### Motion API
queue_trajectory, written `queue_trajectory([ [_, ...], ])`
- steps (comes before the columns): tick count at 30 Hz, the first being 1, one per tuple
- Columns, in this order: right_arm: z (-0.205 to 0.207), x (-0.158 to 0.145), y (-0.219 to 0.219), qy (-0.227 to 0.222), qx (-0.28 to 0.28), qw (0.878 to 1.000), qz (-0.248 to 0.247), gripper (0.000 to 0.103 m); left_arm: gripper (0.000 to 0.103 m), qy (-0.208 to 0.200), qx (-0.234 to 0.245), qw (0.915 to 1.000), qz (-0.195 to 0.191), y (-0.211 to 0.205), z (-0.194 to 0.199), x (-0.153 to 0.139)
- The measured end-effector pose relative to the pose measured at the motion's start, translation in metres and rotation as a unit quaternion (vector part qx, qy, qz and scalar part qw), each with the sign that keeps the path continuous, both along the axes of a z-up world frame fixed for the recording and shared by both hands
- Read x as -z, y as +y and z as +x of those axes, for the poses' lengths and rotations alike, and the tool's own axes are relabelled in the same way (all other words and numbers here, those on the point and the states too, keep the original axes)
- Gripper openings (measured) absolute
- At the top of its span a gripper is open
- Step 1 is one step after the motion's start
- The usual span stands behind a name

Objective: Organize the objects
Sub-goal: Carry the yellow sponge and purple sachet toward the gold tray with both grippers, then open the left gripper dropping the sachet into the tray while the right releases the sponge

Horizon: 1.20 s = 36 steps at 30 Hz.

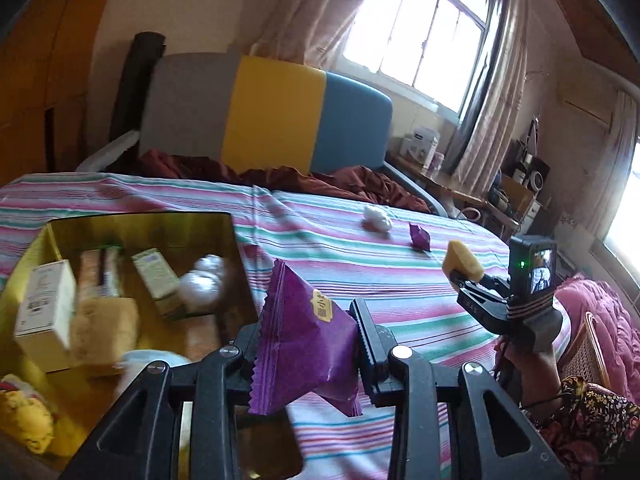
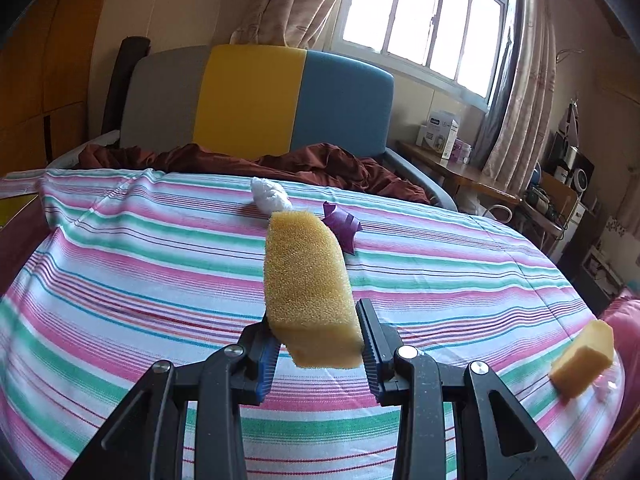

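Note:
My left gripper [image 1: 306,338] is shut on a purple snack packet [image 1: 302,344], held above the striped bed beside a yellow box [image 1: 24,272]. The box holds small cartons [image 1: 44,308], a sponge [image 1: 104,330] and a white wad [image 1: 202,282]. My right gripper [image 2: 316,338] is shut on a yellow sponge [image 2: 306,288] that sticks up from its jaws; the left wrist view shows the same gripper [image 1: 464,276] to the right, carrying the sponge [image 1: 462,266]. On the bed farther off lie a white wad [image 2: 270,196] and a second purple packet [image 2: 342,228]. Another yellow sponge [image 2: 582,364] rests at the bed's right edge.
The bed wears a striped sheet [image 2: 120,272], with a maroon blanket [image 2: 300,164] and a grey, yellow and blue headboard [image 2: 248,100] behind. A cluttered side table [image 2: 460,172] stands right of the bed under the window. A yellow soft toy [image 1: 28,420] lies by the box.

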State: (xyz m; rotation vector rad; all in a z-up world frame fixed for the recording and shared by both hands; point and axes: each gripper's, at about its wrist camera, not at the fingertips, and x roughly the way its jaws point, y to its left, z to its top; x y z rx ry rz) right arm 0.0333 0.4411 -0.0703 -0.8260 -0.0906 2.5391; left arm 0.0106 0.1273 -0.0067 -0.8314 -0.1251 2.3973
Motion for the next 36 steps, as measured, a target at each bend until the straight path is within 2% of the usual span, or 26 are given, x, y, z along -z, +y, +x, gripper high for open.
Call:
queue_trajectory([
  [7,0.001,-0.003,-0.005,-0.015,-0.012,1.0,-0.017,0.037,0.035,-0.002,-0.029,0.9995,-0.009,-0.051,0.002,-0.004],
  [17,0.011,-0.022,-0.05,0.009,-0.058,0.996,-0.061,0.037,0.035,-0.055,-0.1,0.9935,-0.006,-0.113,-0.011,0.024],
  [28,0.02,-0.064,-0.139,0.068,-0.151,0.98,-0.109,0.037,0.035,-0.099,-0.106,0.989,-0.029,-0.128,-0.024,0.042],
  [36,0.022,-0.077,-0.191,0.071,-0.214,0.964,-0.139,0.037,0.036,-0.137,-0.109,0.9838,-0.041,-0.133,-0.029,0.053],
])
